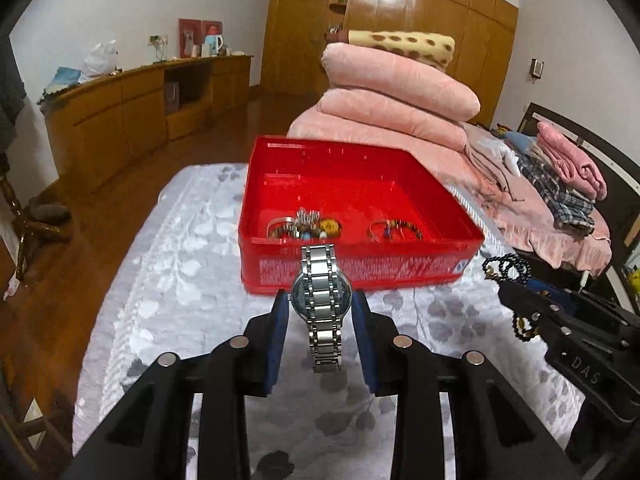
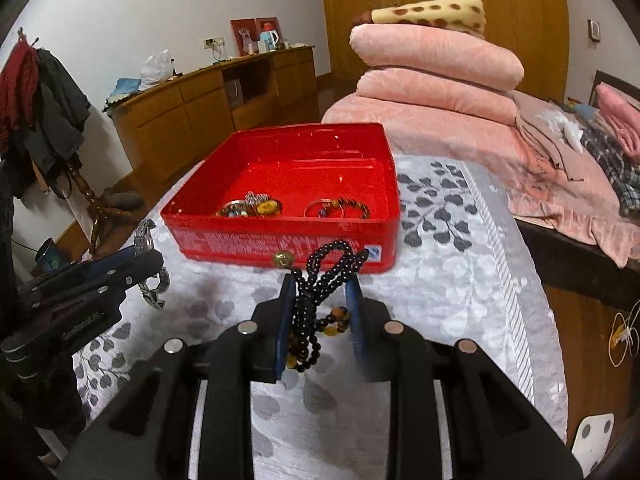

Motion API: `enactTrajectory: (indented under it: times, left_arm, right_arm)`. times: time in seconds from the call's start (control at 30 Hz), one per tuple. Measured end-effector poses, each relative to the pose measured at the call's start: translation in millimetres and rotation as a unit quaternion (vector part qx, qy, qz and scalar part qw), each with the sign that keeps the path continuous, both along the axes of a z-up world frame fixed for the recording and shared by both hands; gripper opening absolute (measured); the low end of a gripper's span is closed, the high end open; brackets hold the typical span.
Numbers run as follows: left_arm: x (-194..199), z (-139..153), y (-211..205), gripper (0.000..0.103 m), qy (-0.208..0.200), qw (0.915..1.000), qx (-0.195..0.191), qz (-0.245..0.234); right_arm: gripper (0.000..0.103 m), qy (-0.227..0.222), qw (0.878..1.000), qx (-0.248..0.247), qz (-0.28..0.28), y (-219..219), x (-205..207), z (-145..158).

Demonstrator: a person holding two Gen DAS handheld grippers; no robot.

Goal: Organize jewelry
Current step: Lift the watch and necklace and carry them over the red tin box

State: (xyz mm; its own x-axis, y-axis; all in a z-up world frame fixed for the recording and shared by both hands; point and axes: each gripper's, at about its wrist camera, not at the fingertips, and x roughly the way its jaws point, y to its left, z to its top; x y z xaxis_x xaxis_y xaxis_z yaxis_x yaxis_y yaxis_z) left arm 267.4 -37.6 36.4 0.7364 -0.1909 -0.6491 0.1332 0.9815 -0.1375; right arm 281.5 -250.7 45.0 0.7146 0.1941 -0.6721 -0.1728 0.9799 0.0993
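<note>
My left gripper (image 1: pixel 321 300) is shut on a silver metal watch (image 1: pixel 322 300), its round case pinched between the blue pads and its band hanging down. It hovers just in front of the red box (image 1: pixel 360 268). My right gripper (image 2: pixel 320 288) is shut on a black bead necklace (image 2: pixel 320 276) with amber beads, looped and dangling before the red box (image 2: pixel 240 240). Inside the box lie several bracelets and rings (image 1: pixel 304 226), (image 2: pixel 336 208). The right gripper (image 1: pixel 520 304) shows at the right of the left wrist view; the left gripper (image 2: pixel 148 264) shows at the left of the right wrist view.
The box sits on a table under a white and grey leaf-patterned cloth (image 1: pixel 180 280). Behind it a bed carries stacked pink quilts (image 1: pixel 392 84). A wooden sideboard (image 1: pixel 132 104) lines the far wall, and a coat stand (image 2: pixel 52 120) stands on the left.
</note>
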Motion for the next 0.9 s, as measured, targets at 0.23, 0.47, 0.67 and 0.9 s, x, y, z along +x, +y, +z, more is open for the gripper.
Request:
enactTrajectory:
  times: [0.23,0.47,0.67,0.9]
  left_arm:
    - [21.3,13.4,1.7,0.032,-0.011,0.9999,-0.005,0.008]
    - [62.3,16.6,-3.3,0.032,-0.013,0.9997,-0.012,0.016]
    - [97.3,7.3,-8.4,0.032,-0.005,0.9997,-0.012,0.021]
    - [121.3,-5.7,-11.7,0.032,0.01,0.9996,-0.003,0.026]
  right_arm:
    - [0.024,-0.012,1.0,0.011,0.005,8.1,21.7,14.8]
    - [0.024,-0.013,1.0,0.022,0.001,11.4,59.8,24.2]
    - [0.024,0.001,0.999,0.033,-0.007,13.7,95.3,16.0]
    - [0.024,0.016,0.999,0.033,-0.009,16.1,121.3,4.6]
